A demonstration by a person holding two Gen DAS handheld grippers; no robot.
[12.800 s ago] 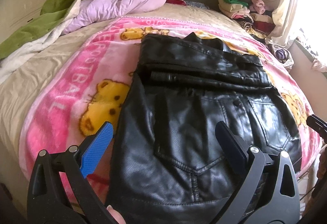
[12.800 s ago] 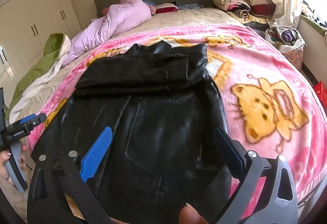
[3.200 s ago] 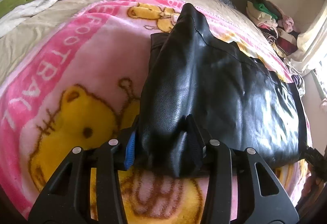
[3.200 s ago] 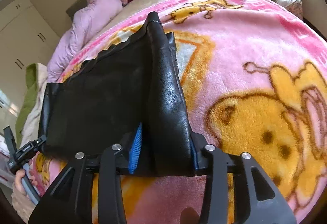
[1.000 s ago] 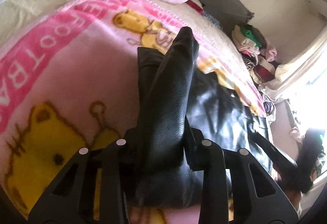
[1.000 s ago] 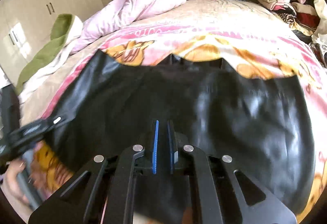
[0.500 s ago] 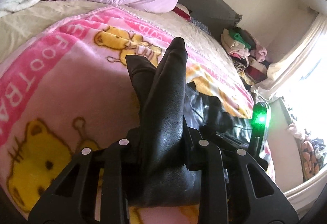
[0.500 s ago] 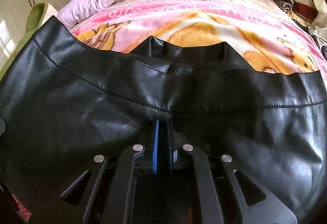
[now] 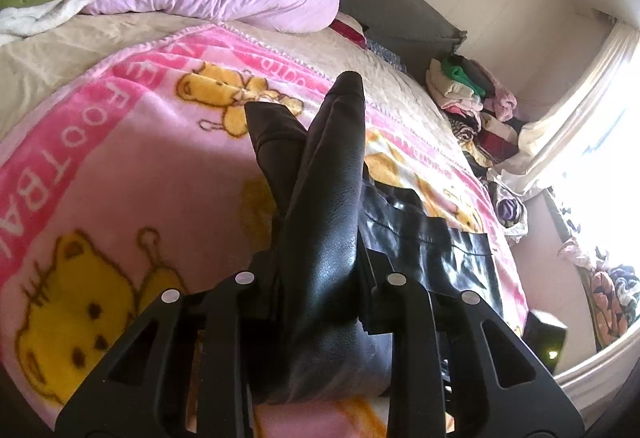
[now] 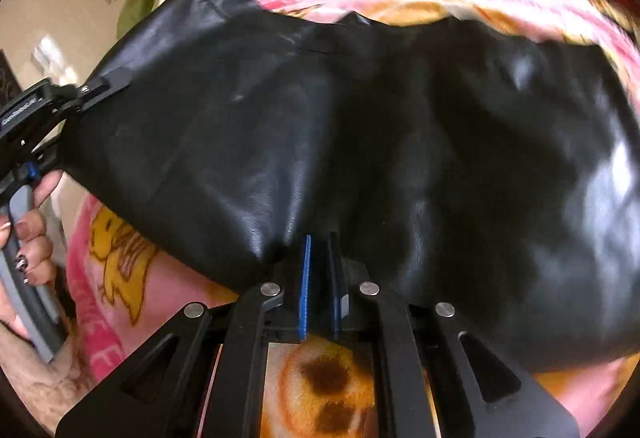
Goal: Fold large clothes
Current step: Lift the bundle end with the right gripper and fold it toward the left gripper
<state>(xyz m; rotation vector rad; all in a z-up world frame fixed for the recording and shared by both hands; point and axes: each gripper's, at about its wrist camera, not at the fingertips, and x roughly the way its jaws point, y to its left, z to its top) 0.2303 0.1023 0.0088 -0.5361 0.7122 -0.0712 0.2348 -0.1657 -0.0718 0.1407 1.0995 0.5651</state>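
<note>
The left gripper (image 9: 320, 278) pinches a thick bunch of the black jacket (image 9: 332, 198) and holds it off the pink blanket (image 9: 120, 166). The right gripper (image 10: 320, 266) is closed with no leather visibly between its pads. Held by one corner, the heavy jacket could slide and undo its fold.

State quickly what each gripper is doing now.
Left gripper: shut on the black garment.
Right gripper: shut; hold on the garment unclear.

Black leather jacket (image 10: 360, 126), shiny, partly folded, one edge lifted off bed.
</note>
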